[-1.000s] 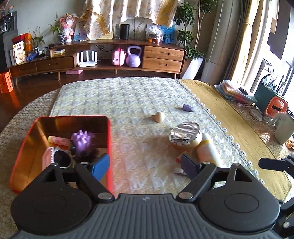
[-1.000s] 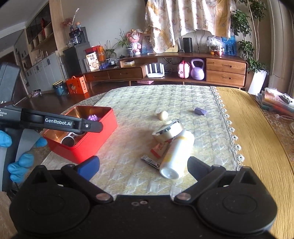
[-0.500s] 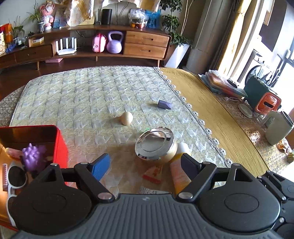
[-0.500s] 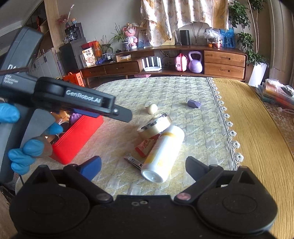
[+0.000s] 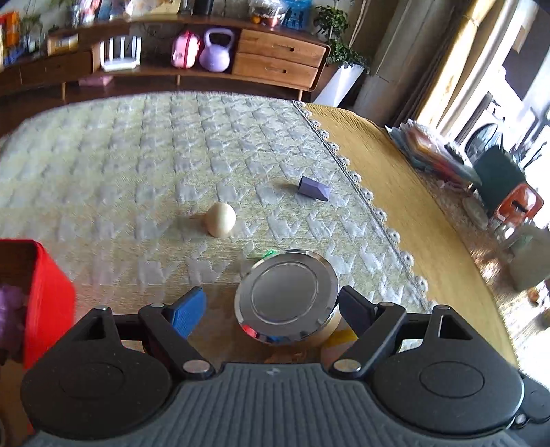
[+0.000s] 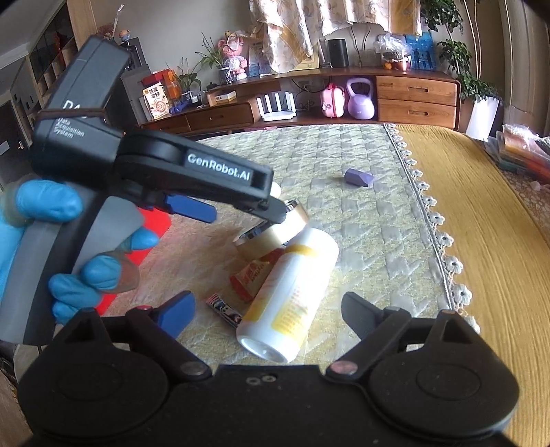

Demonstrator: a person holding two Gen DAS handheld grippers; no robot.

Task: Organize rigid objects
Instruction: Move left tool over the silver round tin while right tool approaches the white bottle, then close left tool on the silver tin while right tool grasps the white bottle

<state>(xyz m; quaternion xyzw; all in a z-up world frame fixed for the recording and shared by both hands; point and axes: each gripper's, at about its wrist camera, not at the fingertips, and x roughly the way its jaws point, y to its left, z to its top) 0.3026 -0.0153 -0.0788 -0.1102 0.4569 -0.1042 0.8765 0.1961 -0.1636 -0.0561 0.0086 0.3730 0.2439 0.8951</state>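
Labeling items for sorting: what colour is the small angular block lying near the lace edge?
Purple. The block shows best in the left wrist view.

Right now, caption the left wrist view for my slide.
Open left gripper straddles the tin, red box beside.

Living room, daylight from the right – bright window (image 5: pixel 536 113) behind tall pale curtains (image 5: pixel 457 65). Long low wooden sideboard (image 6: pixel 343 93) along the far wall, two drawers (image 6: pixel 416 98) at its right end. On its lower shelf a purple kettlebell (image 6: pixel 360 99), a pink case (image 6: pixel 332 102) just beside it, and a white rack (image 6: pixel 276 105). On top: black speaker (image 6: pixel 337 52), potted plants (image 6: pixel 192 79), doll (image 6: pixel 235 51). Patterned cloth (image 6: pixel 330 20) hangs on the wall above. Leafy plant in a white pot (image 6: pixel 481 113) at the sideboard's right end. Shelving unit (image 6: pixel 48 58) on the left wall. Dark wood floor (image 5: pixel 41 106). Foreground – quilted pale cover (image 5: pixel 137 165) with lace edge, yellow cloth (image 6: pixel 481 213) beside it.
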